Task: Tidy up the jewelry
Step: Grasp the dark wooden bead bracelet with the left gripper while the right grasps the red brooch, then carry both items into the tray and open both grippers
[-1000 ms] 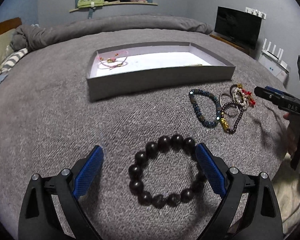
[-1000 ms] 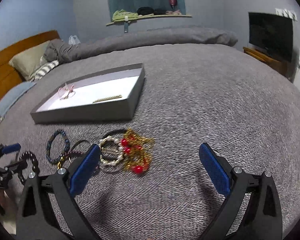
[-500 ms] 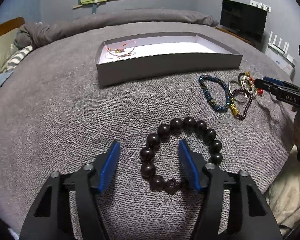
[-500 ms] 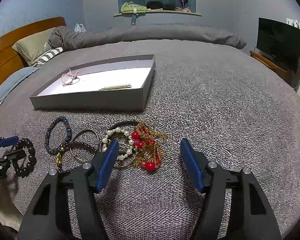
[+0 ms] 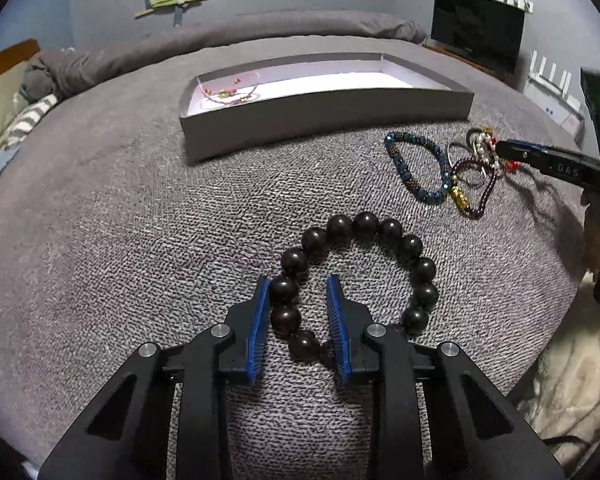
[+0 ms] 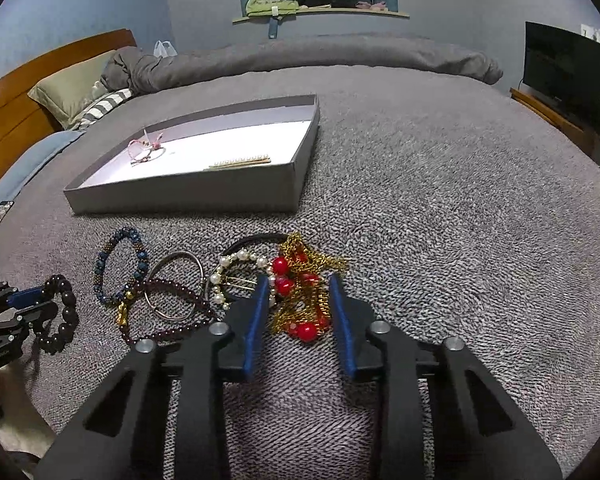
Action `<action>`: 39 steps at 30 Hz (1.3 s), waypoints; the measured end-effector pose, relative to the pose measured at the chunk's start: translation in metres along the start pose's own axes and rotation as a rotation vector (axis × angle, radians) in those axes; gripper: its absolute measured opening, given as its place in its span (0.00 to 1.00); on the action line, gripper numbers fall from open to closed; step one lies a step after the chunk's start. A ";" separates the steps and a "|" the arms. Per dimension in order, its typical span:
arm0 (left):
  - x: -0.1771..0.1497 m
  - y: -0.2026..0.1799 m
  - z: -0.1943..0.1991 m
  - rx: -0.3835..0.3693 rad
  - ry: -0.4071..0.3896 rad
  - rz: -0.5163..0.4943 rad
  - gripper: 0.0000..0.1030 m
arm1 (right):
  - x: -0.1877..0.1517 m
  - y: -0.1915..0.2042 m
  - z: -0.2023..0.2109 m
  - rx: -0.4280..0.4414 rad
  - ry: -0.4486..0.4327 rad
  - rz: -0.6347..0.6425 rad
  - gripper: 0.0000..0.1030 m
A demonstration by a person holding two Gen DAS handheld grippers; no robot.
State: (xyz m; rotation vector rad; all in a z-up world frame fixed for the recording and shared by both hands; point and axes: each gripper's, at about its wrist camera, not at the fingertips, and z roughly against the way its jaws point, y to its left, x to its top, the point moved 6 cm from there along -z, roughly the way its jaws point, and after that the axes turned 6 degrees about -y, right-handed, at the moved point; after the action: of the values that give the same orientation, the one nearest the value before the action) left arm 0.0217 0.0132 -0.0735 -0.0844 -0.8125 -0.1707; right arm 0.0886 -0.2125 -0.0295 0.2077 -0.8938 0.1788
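Both grippers' jaws are closing from wide open: left gripper point(image 5: 298, 286) now brackets one side of the dark bracelet point(image 5: 364, 280), right gripper point(image 6: 298, 284) the red-and-gold piece point(image 6: 302, 292)

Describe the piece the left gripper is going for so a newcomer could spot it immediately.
On the grey bedspread, in front of the shallow grey tray, lies the black bead bracelet. It lies apart from the tangled pile, and its large, plain dark round beads are the biggest here.

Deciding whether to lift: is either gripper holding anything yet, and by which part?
Neither yet. Left gripper is closing around the dark bead bracelet near-left beads; right gripper around the gold-and-red chain.
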 end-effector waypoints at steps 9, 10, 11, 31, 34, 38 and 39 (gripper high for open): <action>0.006 0.000 0.009 -0.037 -0.049 0.023 0.14 | 0.007 0.001 0.014 0.000 -0.063 -0.005 0.15; 0.006 -0.001 0.010 -0.039 -0.054 0.017 0.14 | 0.007 0.001 0.015 -0.002 -0.064 0.000 0.15; 0.007 -0.003 0.010 -0.039 -0.055 0.011 0.14 | 0.007 0.001 0.015 -0.002 -0.064 -0.001 0.15; 0.070 -0.005 0.046 -0.061 -0.212 0.001 0.14 | 0.053 0.014 0.039 0.031 -0.179 -0.006 0.15; 0.093 -0.002 0.052 -0.060 -0.241 0.002 0.14 | 0.073 0.021 0.039 0.047 -0.191 0.005 0.15; 0.133 0.005 0.062 -0.053 -0.305 0.010 0.14 | 0.101 0.029 0.039 0.066 -0.223 0.011 0.15; 0.140 0.007 0.062 -0.053 -0.314 0.013 0.14 | 0.108 0.031 0.037 0.075 -0.227 0.010 0.15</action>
State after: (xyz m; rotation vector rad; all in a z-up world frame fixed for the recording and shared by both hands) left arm 0.0731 0.0119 0.0713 -0.1696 -1.1206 -0.1686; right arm 0.1196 -0.1849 0.0810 0.2972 -1.1146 0.2007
